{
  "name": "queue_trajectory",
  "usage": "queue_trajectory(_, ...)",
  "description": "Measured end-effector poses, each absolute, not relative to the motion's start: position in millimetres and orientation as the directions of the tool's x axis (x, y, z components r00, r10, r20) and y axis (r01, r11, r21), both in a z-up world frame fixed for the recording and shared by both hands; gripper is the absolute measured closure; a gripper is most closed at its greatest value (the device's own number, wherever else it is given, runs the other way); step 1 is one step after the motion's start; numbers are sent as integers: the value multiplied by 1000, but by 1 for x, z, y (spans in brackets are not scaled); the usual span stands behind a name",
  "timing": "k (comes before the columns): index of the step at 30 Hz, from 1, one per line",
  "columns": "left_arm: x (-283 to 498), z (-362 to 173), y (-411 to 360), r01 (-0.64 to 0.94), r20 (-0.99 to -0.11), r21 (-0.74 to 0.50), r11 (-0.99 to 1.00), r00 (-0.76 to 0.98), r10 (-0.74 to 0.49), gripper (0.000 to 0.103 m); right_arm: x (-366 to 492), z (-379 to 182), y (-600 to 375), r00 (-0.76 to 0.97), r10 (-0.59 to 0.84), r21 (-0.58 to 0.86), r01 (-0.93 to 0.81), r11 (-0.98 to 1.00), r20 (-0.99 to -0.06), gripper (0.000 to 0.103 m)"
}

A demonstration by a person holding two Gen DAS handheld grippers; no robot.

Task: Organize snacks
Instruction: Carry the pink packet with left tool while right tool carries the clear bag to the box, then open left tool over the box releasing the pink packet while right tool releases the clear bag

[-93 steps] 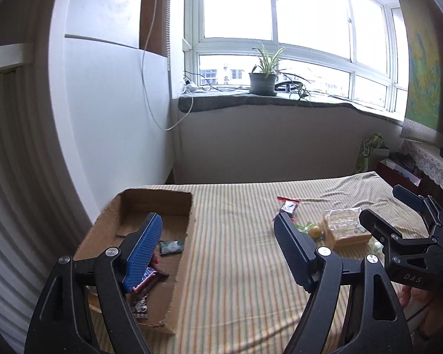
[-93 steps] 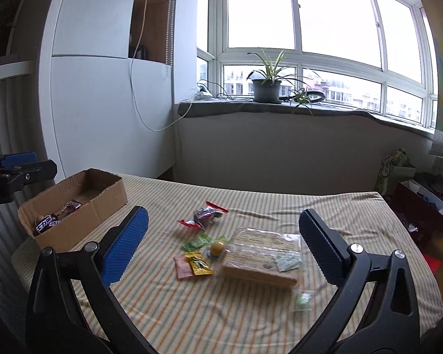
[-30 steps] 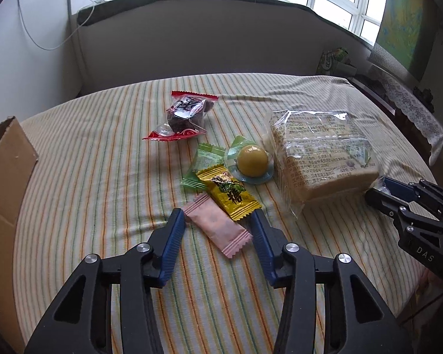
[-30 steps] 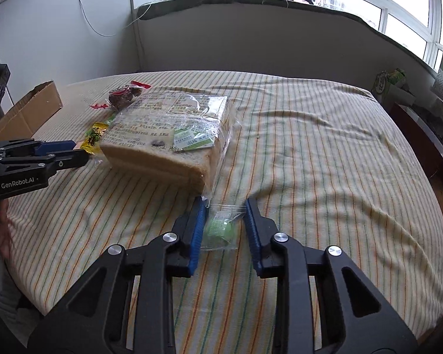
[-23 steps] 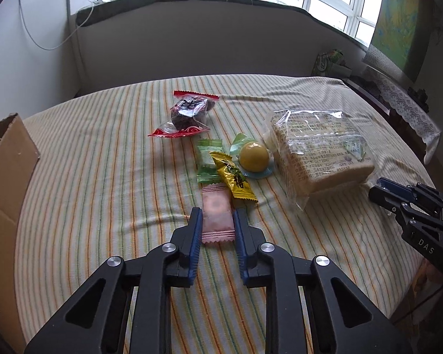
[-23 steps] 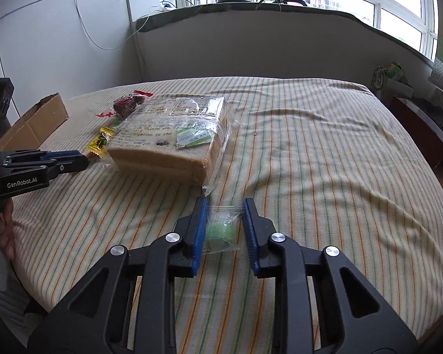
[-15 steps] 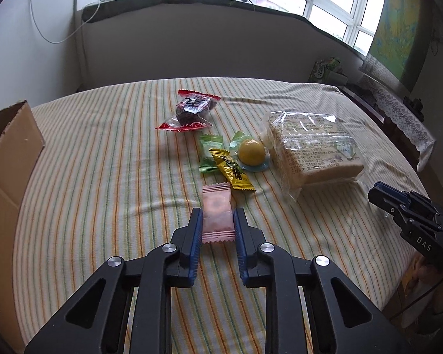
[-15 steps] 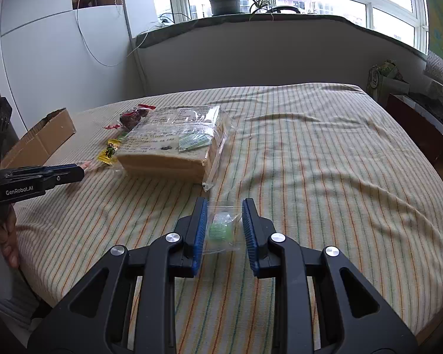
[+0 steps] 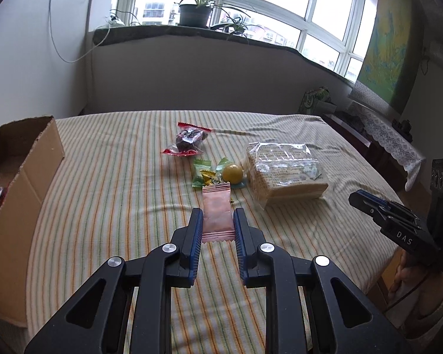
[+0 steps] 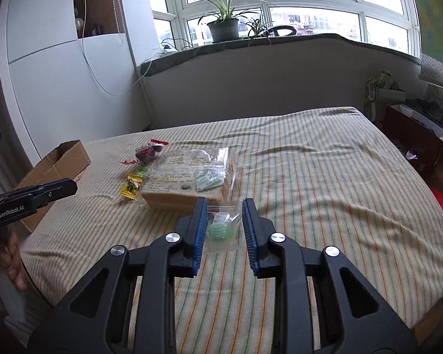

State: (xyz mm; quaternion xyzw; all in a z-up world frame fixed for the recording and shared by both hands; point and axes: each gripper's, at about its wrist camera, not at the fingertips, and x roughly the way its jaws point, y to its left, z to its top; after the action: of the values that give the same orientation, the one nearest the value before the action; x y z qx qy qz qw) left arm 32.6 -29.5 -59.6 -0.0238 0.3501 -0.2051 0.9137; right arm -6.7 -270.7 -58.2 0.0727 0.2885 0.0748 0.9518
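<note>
My left gripper [image 9: 217, 216] is shut on a pink snack packet [image 9: 217, 212] and holds it above the striped tablecloth. My right gripper [image 10: 224, 208] is shut on a clear packet with a green candy [image 10: 221, 228], also lifted. The open cardboard box [image 9: 20, 183] stands at the left; it also shows in the right wrist view [image 10: 59, 165]. On the cloth lie a red-edged dark snack bag [image 9: 189, 141], a green candy [image 9: 200, 168], a yellow packet [image 9: 211, 177], a yellow ball-shaped sweet [image 9: 232, 172] and a wrapped bread loaf [image 9: 283, 171].
The right gripper shows at the right edge of the left wrist view [image 9: 398, 224]. The left gripper shows at the left of the right wrist view [image 10: 32, 197]. A wall and window sill with a potted plant [image 9: 198, 11] stand behind the table.
Both grippers closed on their packets and lifted them off the cloth. Both cameras have risen and pulled back from the table.
</note>
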Motion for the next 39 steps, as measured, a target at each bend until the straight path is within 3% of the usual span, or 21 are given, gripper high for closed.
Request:
queue_trajectory(7,13,-6,-29,400,-521,-164,902,741,-423,84,-25,-1,-257,882,171,132,-126,983,-439,78)
queue_trajectory(15,-9,12,-6,384,-460,-171,907,784,-418,84,-32,20,-231,885,200,102,-172,980,-422,78)
queue_trajectory(29,-22,0,93,209,-442,-233,950,847,-295,84,6,30,-88,808,391,58,-410,910,-441,78)
queue_trajectory(39,-34,-14,185,13,-465,-250,968,876,-132,84,22,23,40,679,579,63,-623,780,-451,78)
